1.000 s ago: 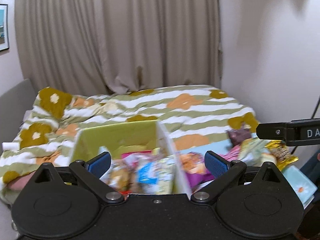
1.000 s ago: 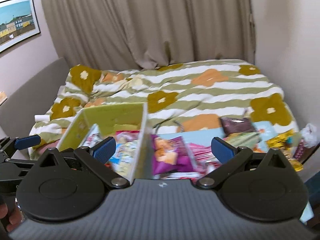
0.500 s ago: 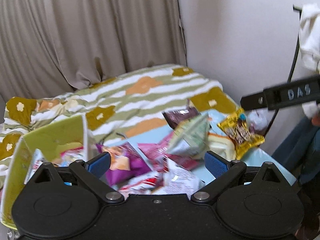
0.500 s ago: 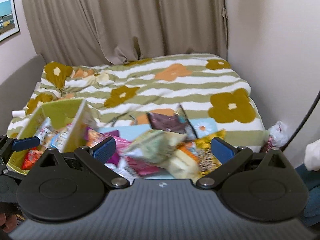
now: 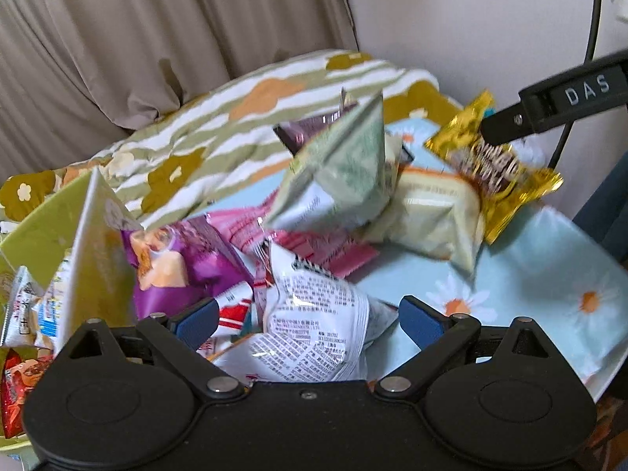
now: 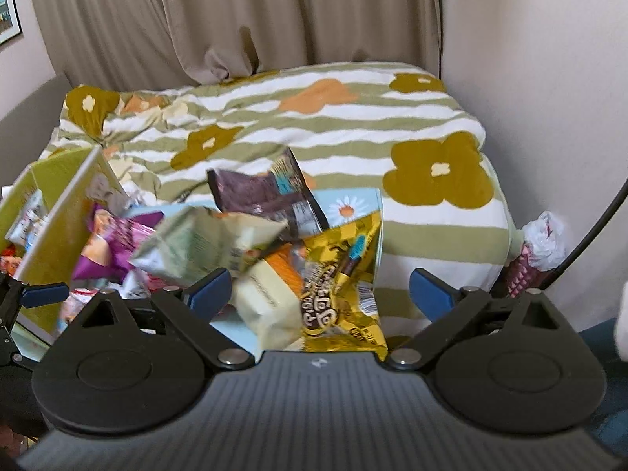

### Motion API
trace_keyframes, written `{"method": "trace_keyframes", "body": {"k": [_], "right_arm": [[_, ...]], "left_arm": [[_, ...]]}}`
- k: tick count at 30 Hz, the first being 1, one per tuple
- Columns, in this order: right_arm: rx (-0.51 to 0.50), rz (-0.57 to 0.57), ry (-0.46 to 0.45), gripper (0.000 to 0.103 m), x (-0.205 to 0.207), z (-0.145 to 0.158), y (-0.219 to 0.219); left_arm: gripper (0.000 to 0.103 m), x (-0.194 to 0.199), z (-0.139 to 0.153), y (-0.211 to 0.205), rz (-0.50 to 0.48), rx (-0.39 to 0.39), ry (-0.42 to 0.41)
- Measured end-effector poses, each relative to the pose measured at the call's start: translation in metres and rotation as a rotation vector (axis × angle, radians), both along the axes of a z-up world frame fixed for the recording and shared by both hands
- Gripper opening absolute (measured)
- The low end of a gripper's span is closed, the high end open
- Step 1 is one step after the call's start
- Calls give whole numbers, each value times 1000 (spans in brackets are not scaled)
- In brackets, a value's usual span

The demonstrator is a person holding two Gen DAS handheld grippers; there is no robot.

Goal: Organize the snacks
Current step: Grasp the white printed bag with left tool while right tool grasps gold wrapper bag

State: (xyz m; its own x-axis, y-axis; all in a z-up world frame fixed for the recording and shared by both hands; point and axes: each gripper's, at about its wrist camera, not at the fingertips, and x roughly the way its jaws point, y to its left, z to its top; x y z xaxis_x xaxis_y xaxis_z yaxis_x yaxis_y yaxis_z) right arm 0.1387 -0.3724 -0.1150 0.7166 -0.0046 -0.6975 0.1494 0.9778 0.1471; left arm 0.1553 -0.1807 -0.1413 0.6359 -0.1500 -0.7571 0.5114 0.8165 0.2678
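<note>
A heap of snack packets lies on a light blue daisy-print surface (image 5: 530,274). My left gripper (image 5: 308,320) is open over a white packet with printed text (image 5: 314,325), which sits between its blue pads without being clamped. Beyond lie a purple packet (image 5: 184,259), a pale green packet (image 5: 341,172), a cream packet (image 5: 431,212) and a gold packet (image 5: 494,168). My right gripper (image 6: 320,288) is open above the gold packet (image 6: 341,274) and cream packet (image 6: 267,302). A green box (image 5: 47,219) with several snacks stands at the left.
A brown packet (image 6: 267,192) lies behind the heap. The bed's striped flower quilt (image 6: 353,117) stretches to beige curtains (image 6: 235,19). A wall (image 6: 549,78) closes the right side, with a crumpled bag (image 6: 541,239) and a black cable (image 6: 592,227) beside it.
Both grippers have swung right from the green box and come down close over the snack heap. Both stayed open.
</note>
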Motion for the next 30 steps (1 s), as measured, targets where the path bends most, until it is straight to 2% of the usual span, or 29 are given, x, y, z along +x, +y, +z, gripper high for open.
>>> {"method": "trace_keyframes", "body": {"k": [7, 14, 18, 22, 30], "right_arm": [[8, 20, 43, 101, 24, -33, -9], [32, 33, 73, 96, 34, -50, -14], [44, 36, 80, 93, 37, -54, -18], [58, 45, 90, 88, 39, -57, -21], [59, 60, 92, 86, 41, -59, -20]], "left_arm": [[96, 10, -24, -12, -8, 62, 27], [90, 14, -35, -18, -2, 95, 55], [74, 13, -38, -20, 22, 105, 65], [69, 12, -34, -17, 49, 78, 72], [68, 6, -28, -16, 86, 27, 80]]}}
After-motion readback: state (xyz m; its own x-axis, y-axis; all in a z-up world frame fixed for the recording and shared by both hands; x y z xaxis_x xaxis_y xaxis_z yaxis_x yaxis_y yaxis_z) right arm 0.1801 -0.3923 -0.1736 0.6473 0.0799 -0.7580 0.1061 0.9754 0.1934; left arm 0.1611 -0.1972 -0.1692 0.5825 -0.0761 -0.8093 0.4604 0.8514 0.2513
